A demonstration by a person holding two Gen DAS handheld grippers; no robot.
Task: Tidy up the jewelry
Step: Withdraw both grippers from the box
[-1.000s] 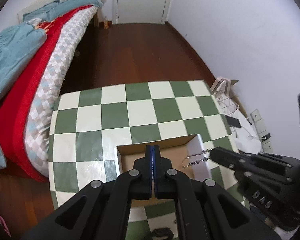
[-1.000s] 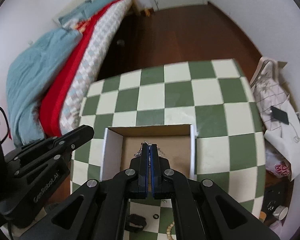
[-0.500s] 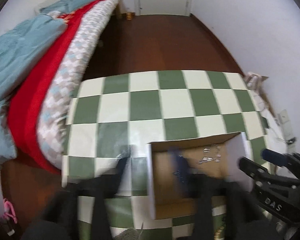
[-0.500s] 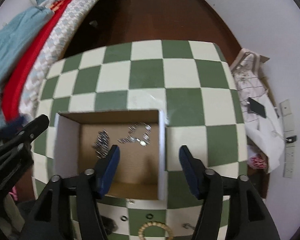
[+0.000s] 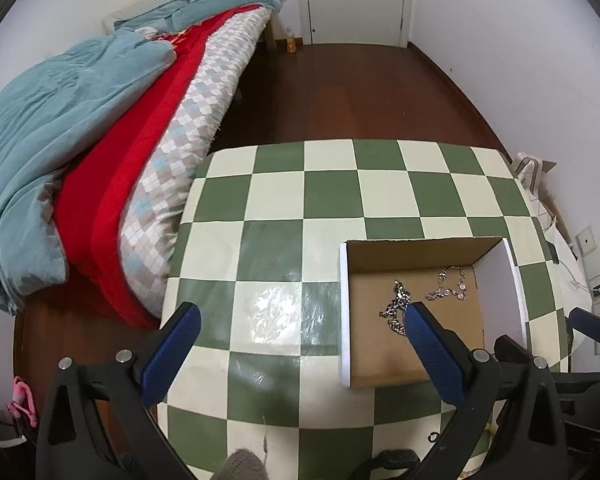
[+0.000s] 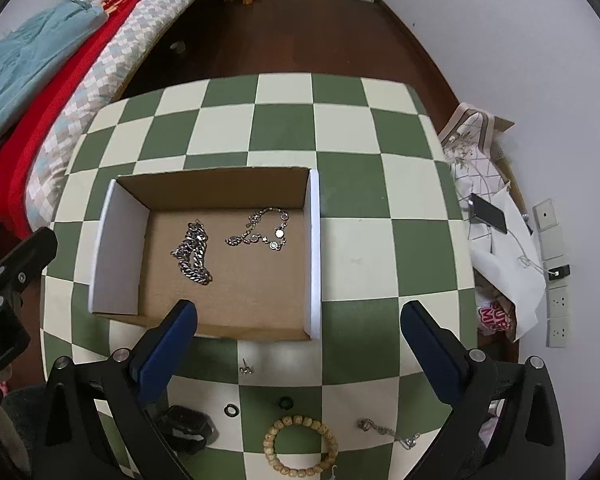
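An open cardboard box (image 6: pixel 312 248) sits on the green-and-white checkered table (image 6: pixel 284 120). Inside it lie a heavy silver chain (image 6: pixel 192 252) and a thin silver bracelet (image 6: pixel 260 228). In the left wrist view the box (image 5: pixel 344 312) is at the right, with the chain (image 5: pixel 396 312) and bracelet (image 5: pixel 452 284) on its floor. Nearer me on the table rest a wooden bead bracelet (image 6: pixel 300 444), a silver chain (image 6: pixel 388 432), two black rings (image 6: pixel 231 409), a small earring (image 6: pixel 245 368) and a dark watch (image 6: pixel 188 424). My right gripper (image 6: pixel 296 324) is open above the box's near edge. My left gripper (image 5: pixel 300 328) is open, holding nothing.
A bed with blue and red covers (image 5: pixel 100 128) runs along the table's left side. Bags, a phone (image 6: pixel 488 212) and wall sockets (image 6: pixel 556 304) crowd the floor at the right. Dark wooden floor (image 5: pixel 340 88) and a white door (image 5: pixel 356 0) lie beyond the table.
Both grippers went from shut to open. The thin bracelet that hung from the right gripper now lies in the box. The left gripper has shifted left, away from the box.
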